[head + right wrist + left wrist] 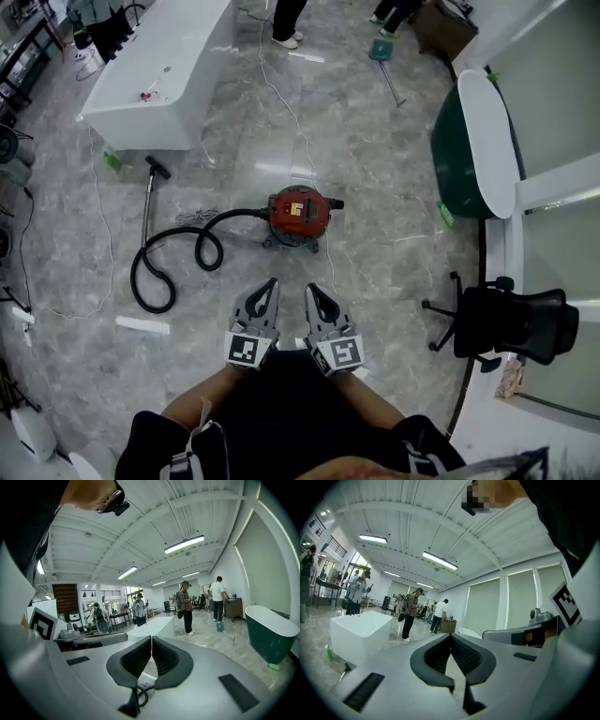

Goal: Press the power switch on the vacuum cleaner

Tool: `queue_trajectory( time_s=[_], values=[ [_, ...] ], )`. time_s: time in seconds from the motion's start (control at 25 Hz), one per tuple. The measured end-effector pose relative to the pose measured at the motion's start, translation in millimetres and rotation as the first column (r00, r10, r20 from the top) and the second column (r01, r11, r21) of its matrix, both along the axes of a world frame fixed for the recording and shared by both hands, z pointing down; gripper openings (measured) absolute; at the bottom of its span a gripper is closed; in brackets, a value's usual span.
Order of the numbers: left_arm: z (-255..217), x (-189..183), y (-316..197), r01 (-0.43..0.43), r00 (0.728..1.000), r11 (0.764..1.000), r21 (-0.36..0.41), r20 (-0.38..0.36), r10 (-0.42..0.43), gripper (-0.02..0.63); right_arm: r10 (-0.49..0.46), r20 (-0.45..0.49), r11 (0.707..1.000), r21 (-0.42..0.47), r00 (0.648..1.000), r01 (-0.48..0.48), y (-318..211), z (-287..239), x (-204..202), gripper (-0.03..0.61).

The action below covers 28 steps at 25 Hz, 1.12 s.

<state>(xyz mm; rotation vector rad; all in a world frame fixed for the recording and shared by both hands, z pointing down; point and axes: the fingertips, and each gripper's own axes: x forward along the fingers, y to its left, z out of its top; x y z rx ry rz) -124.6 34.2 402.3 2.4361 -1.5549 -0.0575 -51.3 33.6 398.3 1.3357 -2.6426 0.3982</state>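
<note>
The red canister vacuum cleaner (299, 214) stands on the marble floor ahead of me. Its black hose (173, 264) loops off to the left and ends in a wand (148, 202). A pale label shows on its top, but the power switch is too small to make out. My left gripper (272, 283) and right gripper (312, 290) are held side by side close to my body, a good way short of the vacuum. Both point towards it. In the left gripper view the left gripper (450, 634) has its tips together, holding nothing. The right gripper (152, 637) looks the same.
A white counter (159, 75) stands at the far left and a green bathtub (466, 150) at the right. Below the tub is a black office chair (511, 319). A thin cable (281, 103) runs across the floor to the vacuum. People stand at the far end.
</note>
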Motion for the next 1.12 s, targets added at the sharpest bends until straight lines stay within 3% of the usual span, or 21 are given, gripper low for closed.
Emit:
queue_trajectory(
  time_s=[0.32,0.52,0.8,1.12],
  values=[
    [-25.2,4.7,-50.2,-0.023,1.000,0.999,0.041,-0.014,0.024,0.018,0.067,0.019,0.998,0.020,0.998,-0.067,-35.3,-11.0,3.1,0.020],
    [-5.9,18.2,-55.5,-0.036,0.999,0.997,-0.068,-0.032,0.033,0.018,0.057,0.043,0.998,0.025,0.997,-0.059,-41.2,-7.8,5.7,0.020],
    [-21.7,29.5,-59.1,0.006,1.000,1.000,-0.016,-0.013,-0.006,0.018,0.005,0.082,0.995,0.098,0.997,-0.013,-62.3,-31.1,18.9,0.020],
    [-7.5,45.8,-73.4,0.036,0.999,0.999,-0.016,0.021,-0.036,0.018,-0.006,0.125,0.990,0.139,0.992,-0.011,-70.7,-29.2,42.1,0.020]
  ],
)
